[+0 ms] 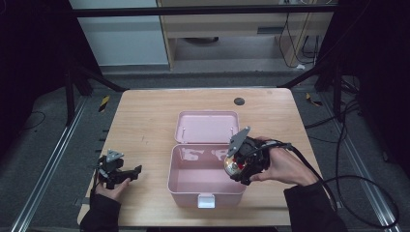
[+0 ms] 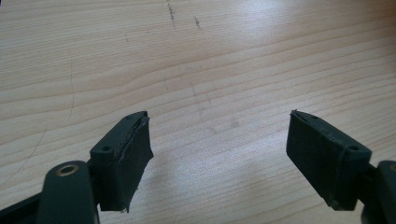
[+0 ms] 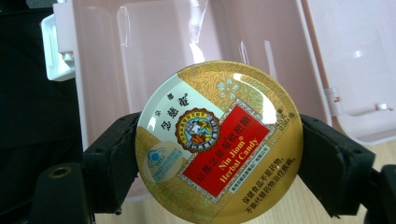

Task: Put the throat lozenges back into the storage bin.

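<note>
Right gripper [image 1: 240, 166]: centre-right of high view, jaws pinching candy tin [image 3: 218, 142] by its edges.
Candy tin: over pink box [image 1: 193, 186], lid open.
Left gripper [image 1: 126, 175]: lower left, jaws spread above table [image 1: 145, 116].

An open box [image 1: 205, 181] is set mid-counter [image 1: 145, 121], its lid [image 1: 207, 126] laid behind; the candy tin [image 1: 234, 166] is held over its right side, the left gripper [image 1: 137, 172] positioned left.

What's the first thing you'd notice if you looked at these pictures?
A shiny round gold candy tin, squeezed between the jaws of the right gripper, just above an open pink box in the middle of the wooden table. The left gripper waits open near the table's left edge.
</note>
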### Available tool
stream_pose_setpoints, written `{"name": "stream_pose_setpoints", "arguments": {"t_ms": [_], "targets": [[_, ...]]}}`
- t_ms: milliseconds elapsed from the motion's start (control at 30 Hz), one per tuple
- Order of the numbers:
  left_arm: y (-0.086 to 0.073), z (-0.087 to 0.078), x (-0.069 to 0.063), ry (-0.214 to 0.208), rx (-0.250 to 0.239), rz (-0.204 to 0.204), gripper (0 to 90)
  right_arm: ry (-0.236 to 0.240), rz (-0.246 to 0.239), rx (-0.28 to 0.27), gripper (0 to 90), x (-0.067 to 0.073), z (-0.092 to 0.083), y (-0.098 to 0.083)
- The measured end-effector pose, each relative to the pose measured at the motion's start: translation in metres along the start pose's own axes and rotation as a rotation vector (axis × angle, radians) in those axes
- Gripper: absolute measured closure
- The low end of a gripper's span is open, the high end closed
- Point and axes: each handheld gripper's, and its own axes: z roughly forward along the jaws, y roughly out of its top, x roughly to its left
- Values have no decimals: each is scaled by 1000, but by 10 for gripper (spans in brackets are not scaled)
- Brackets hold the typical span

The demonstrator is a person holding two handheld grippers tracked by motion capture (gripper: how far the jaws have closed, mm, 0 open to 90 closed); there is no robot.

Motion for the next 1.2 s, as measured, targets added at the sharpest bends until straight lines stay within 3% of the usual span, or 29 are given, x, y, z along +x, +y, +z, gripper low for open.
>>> {"name": "stream_pose_setpoints", "arguments": {"t_ms": [700, 833, 1200], "targets": [[0, 0, 1, -1, -1, 0, 211, 8, -46, 50, 206, 4, 27, 5], [0, 0, 0, -1, 0, 0, 211, 34, -48, 50, 206, 6, 31, 7], [0, 0, 1, -1, -1, -2, 211, 42, -65, 77, 206, 7, 43, 7]]}}
